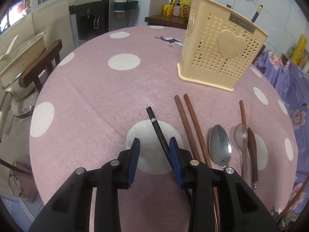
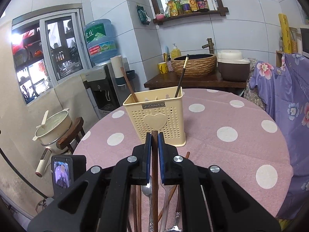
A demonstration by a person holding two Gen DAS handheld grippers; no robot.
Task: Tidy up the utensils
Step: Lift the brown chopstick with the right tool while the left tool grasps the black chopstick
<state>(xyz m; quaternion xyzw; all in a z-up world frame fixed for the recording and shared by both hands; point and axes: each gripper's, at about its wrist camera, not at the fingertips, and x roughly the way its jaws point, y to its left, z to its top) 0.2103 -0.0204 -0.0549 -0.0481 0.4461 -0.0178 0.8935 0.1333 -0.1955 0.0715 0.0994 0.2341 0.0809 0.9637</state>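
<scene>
A cream perforated utensil holder (image 1: pixel 222 58) (image 2: pixel 154 116) stands on the pink dotted table (image 1: pixel 96 89). A black chopstick (image 2: pixel 182 75) and a brown one (image 2: pixel 127 83) lean inside it. My left gripper (image 1: pixel 155 140) hangs low over the cloth with its jaws apart. A second black chopstick (image 1: pixel 154 121) lies between them, against the right pad only. To its right lie two brown chopsticks (image 1: pixel 190 123), a metal spoon (image 1: pixel 220 145), a clear spoon (image 1: pixel 241 137) and a brown-handled utensil (image 1: pixel 252 150). My right gripper (image 2: pixel 154 134) is shut on a brown wooden chopstick (image 2: pixel 154 166) in front of the holder.
A cream pot (image 1: pixel 21 58) (image 2: pixel 54 123) sits on a wooden stool off the table's left edge. A water dispenser (image 2: pixel 102 89) stands behind it. Purple floral cloth (image 1: pixel 289 96) (image 2: pixel 285 89) hangs at the right edge. A small screen device (image 2: pixel 61 172) sits left of my right gripper.
</scene>
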